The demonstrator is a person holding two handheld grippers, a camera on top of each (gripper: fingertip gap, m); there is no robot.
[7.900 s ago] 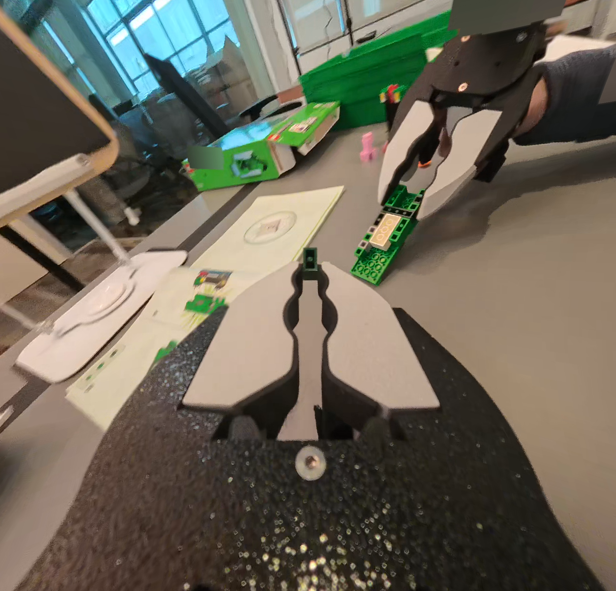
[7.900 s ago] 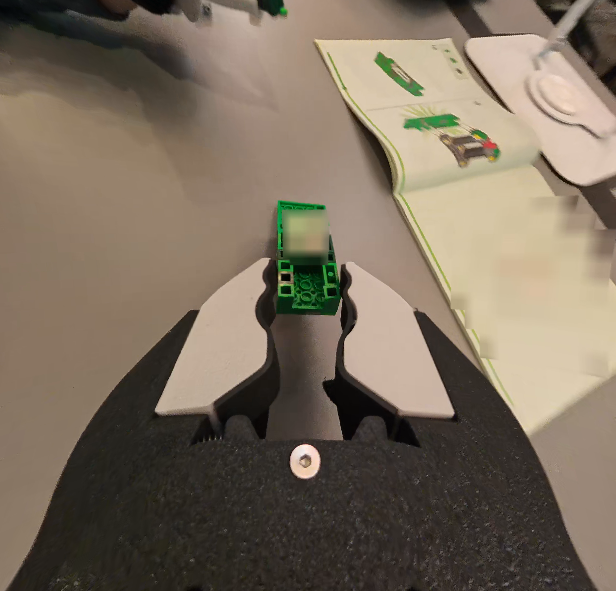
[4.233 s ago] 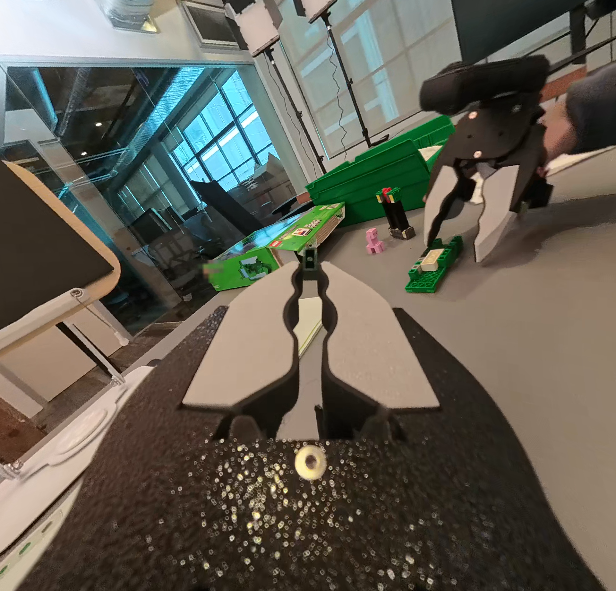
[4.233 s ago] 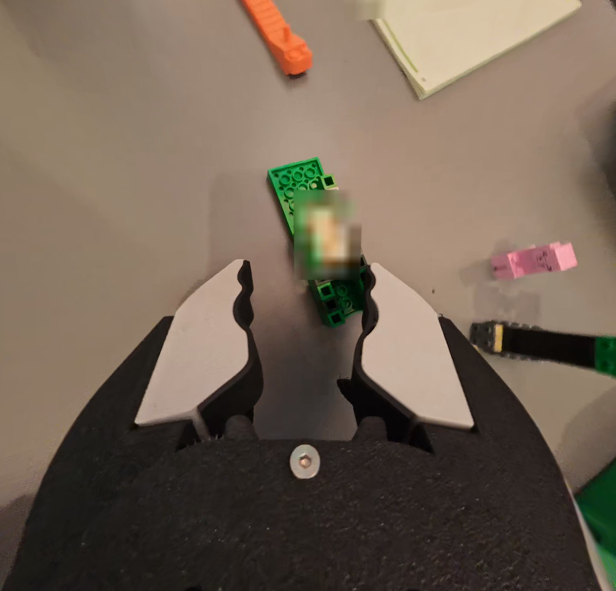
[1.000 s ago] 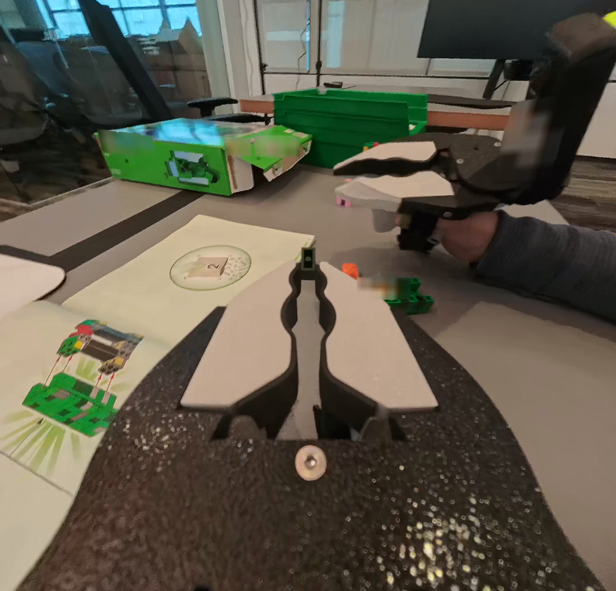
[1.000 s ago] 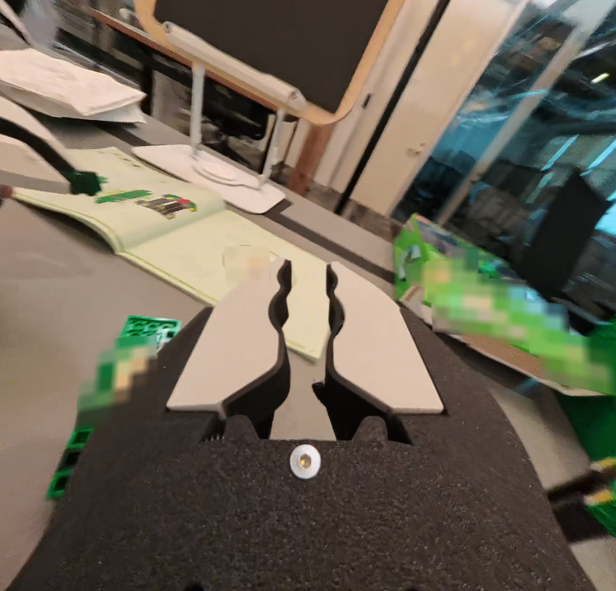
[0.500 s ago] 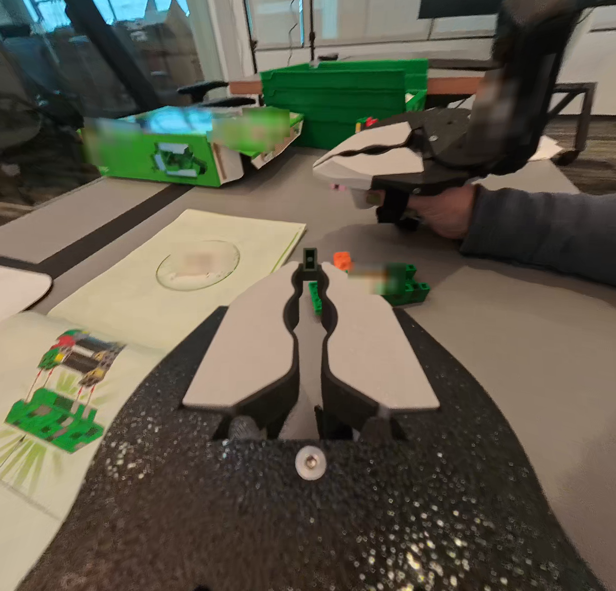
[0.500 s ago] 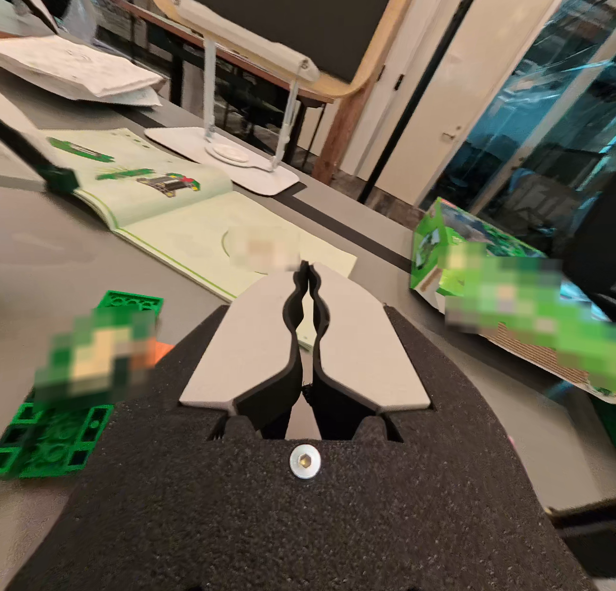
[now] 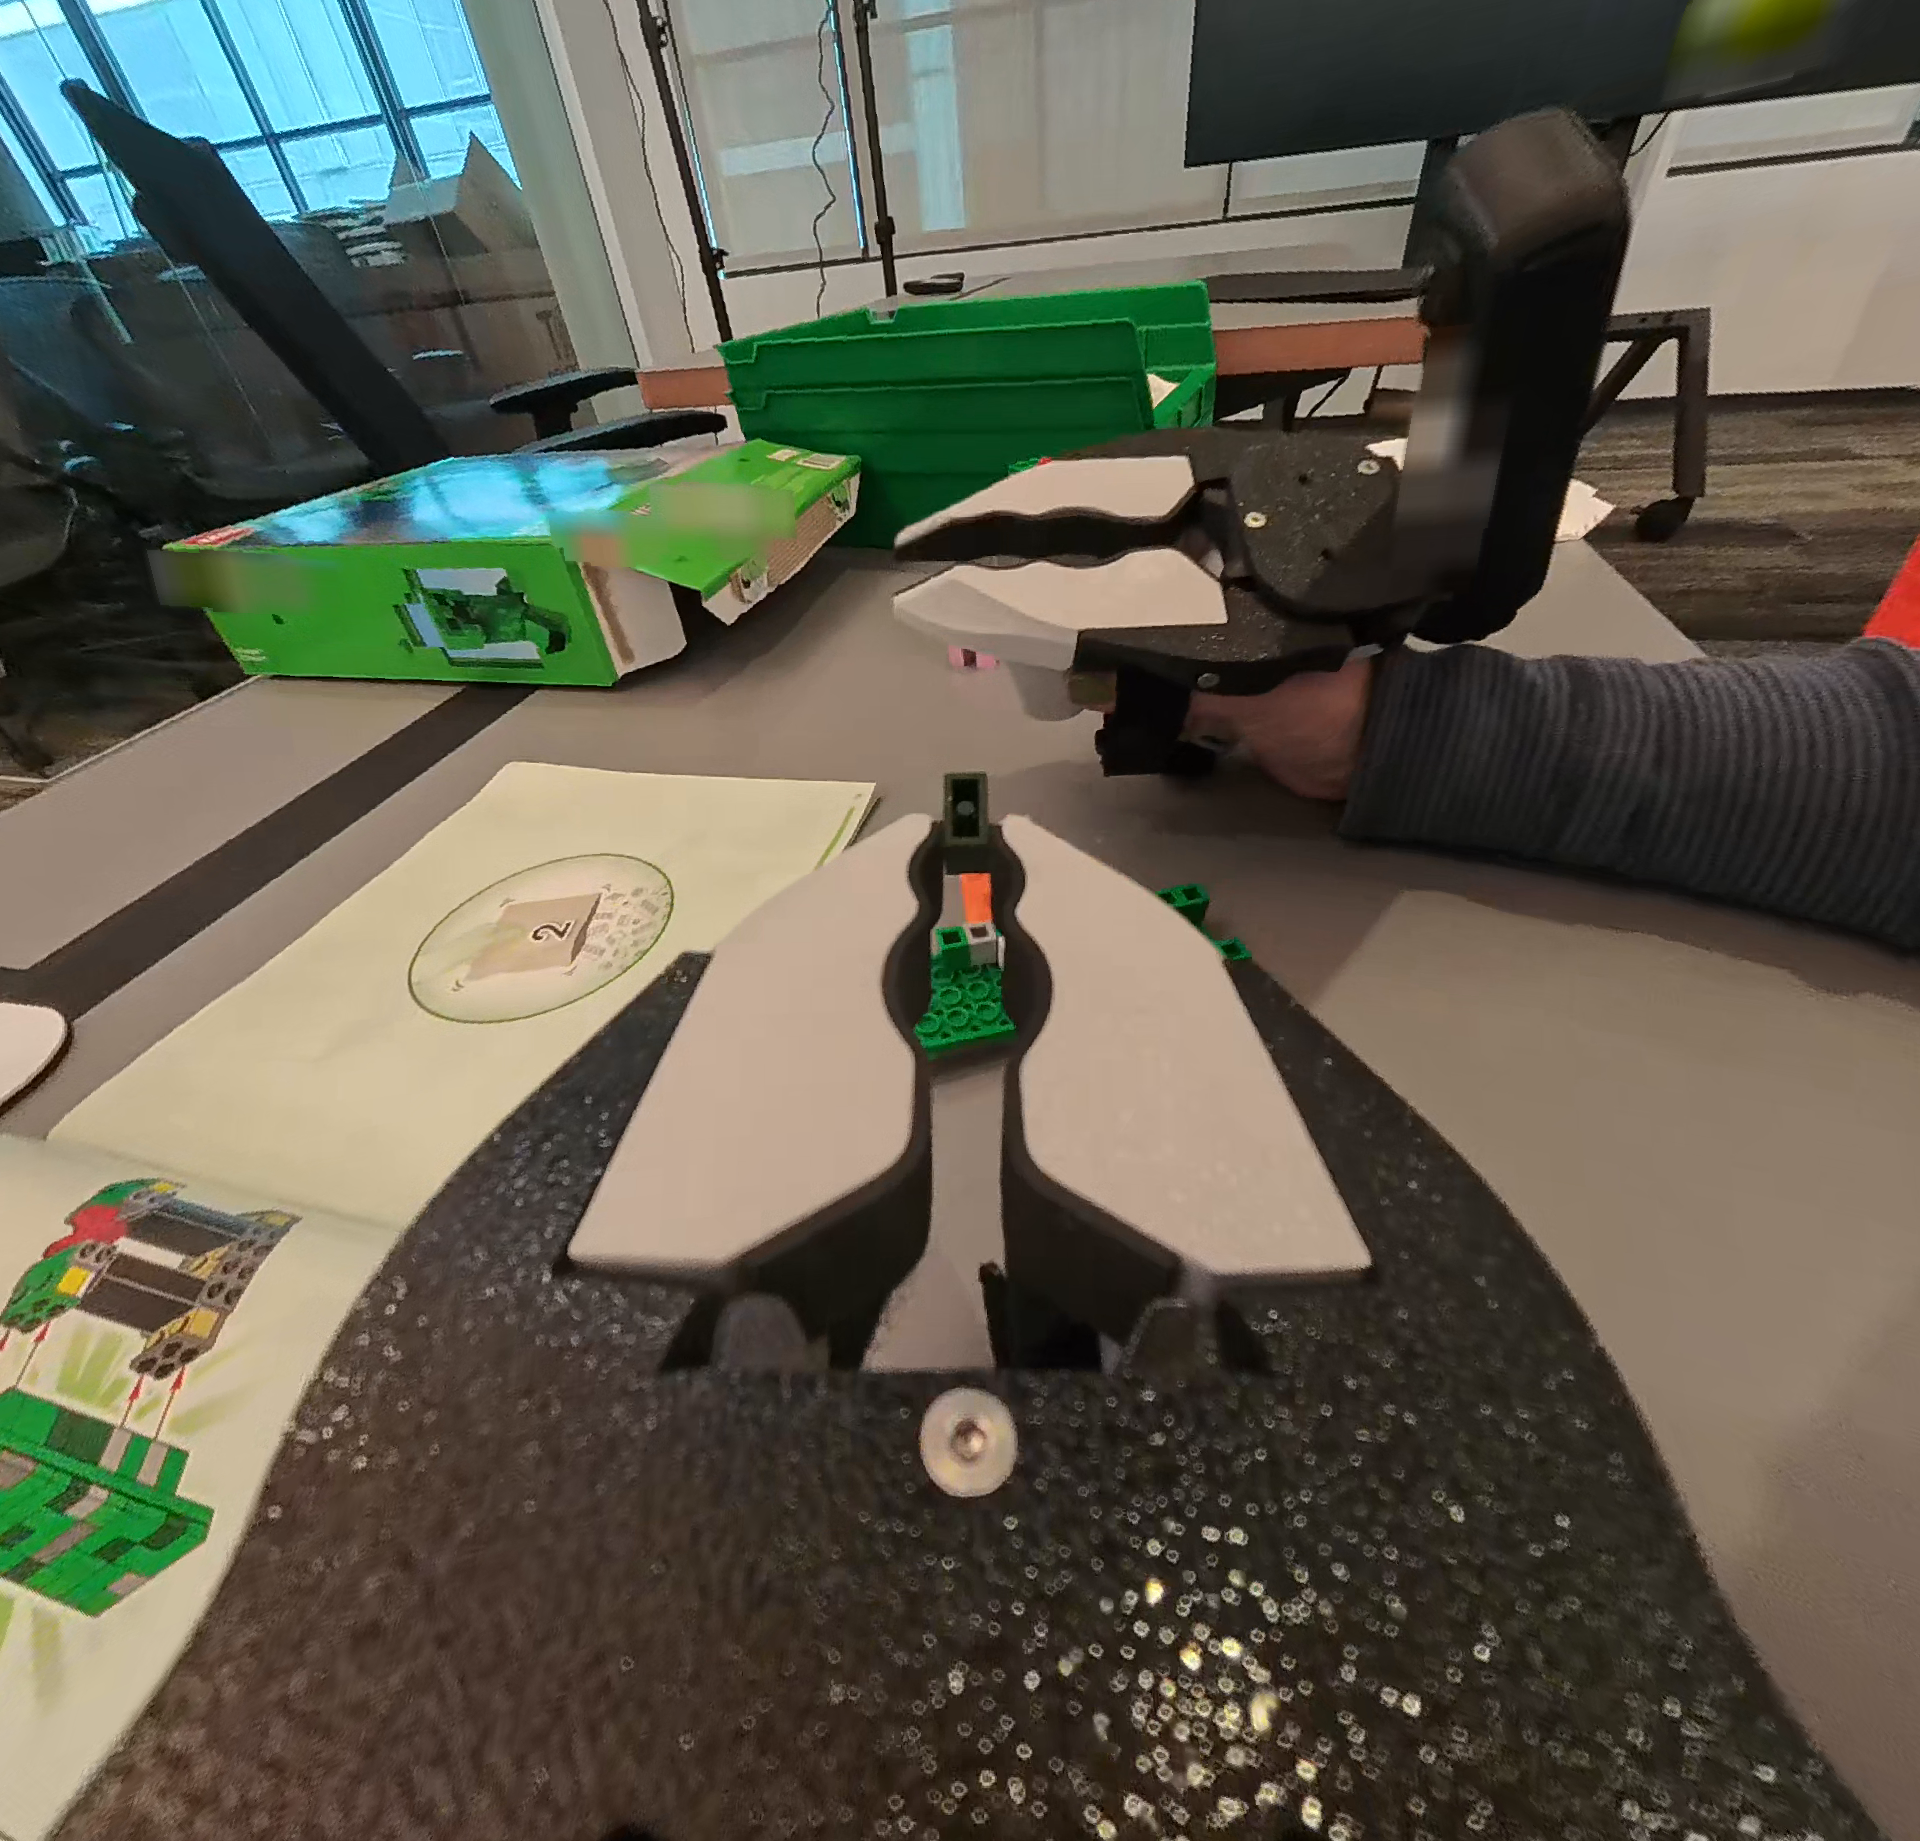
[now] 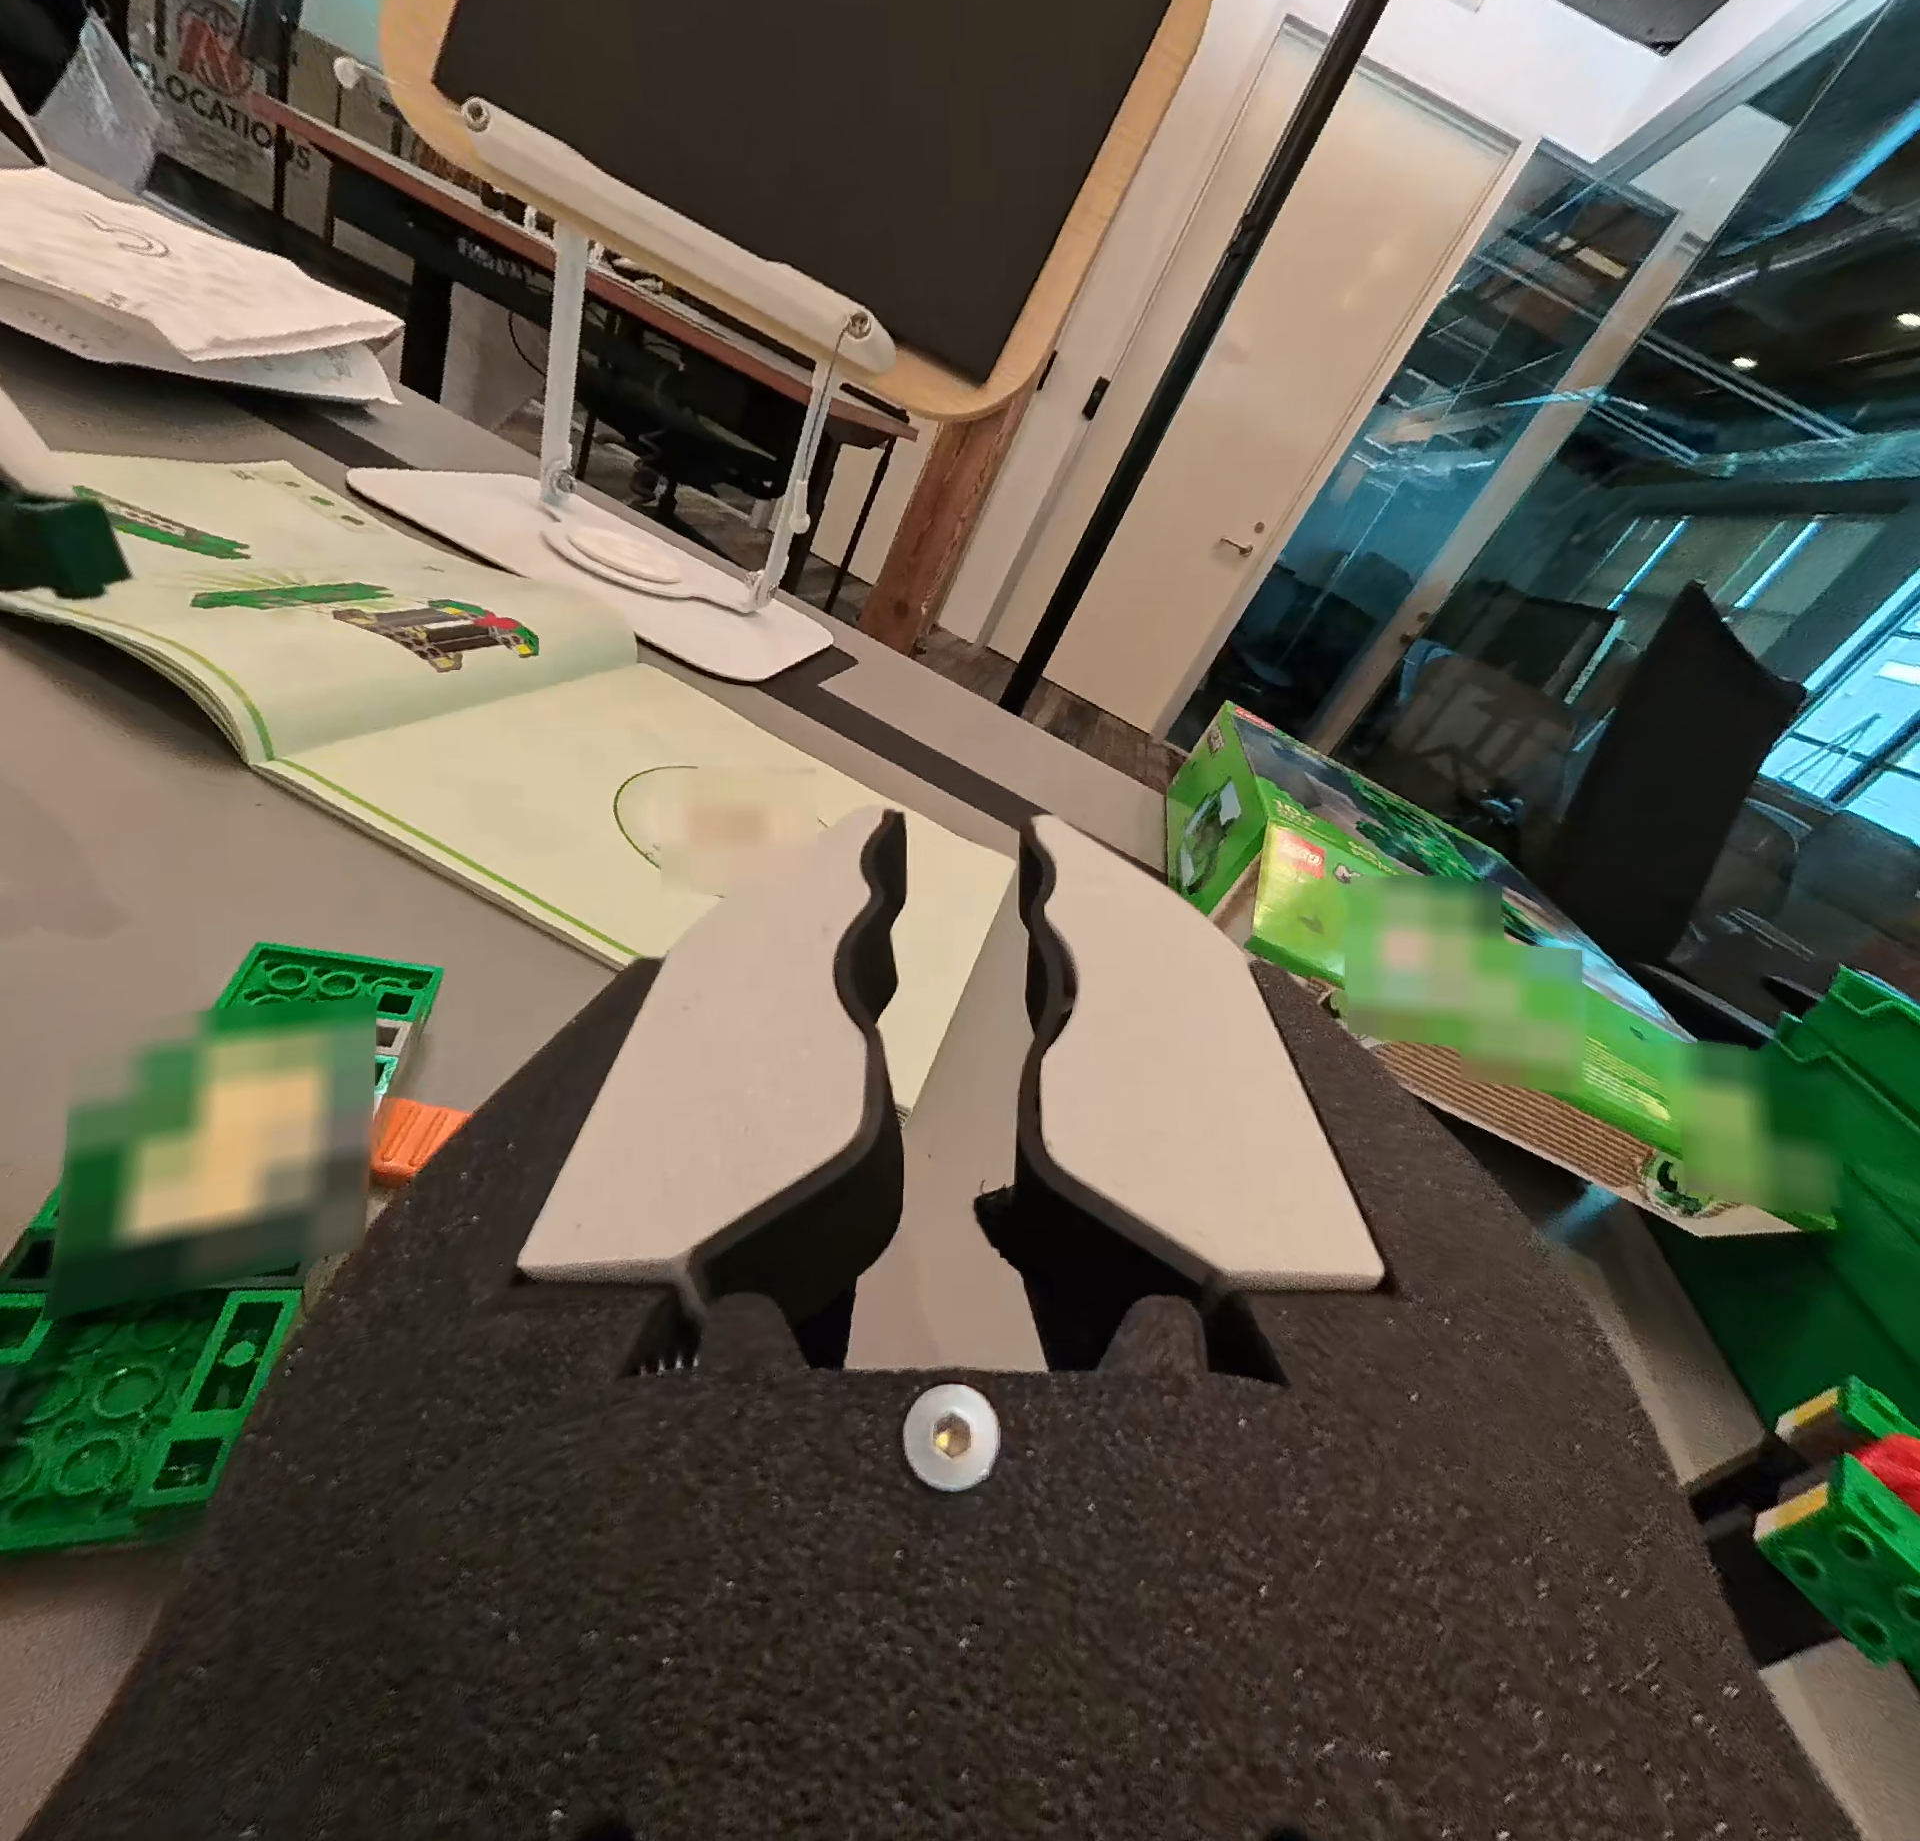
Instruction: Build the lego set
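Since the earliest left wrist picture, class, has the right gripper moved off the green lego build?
Yes. The right gripper now hangs open, clear of the green lego build, nearer the green cardboard box on the table.

- From my remote station I note tall windows with dark frames at the far left, daylight coming through.
- A large dark screen hangs on the white wall ahead.
- Black office chairs stand behind the grey counter.
- A second table on castors sits on dark patterned carpet.
- Right wrist view: a white door, a glass partition, and a wood-framed dark board.
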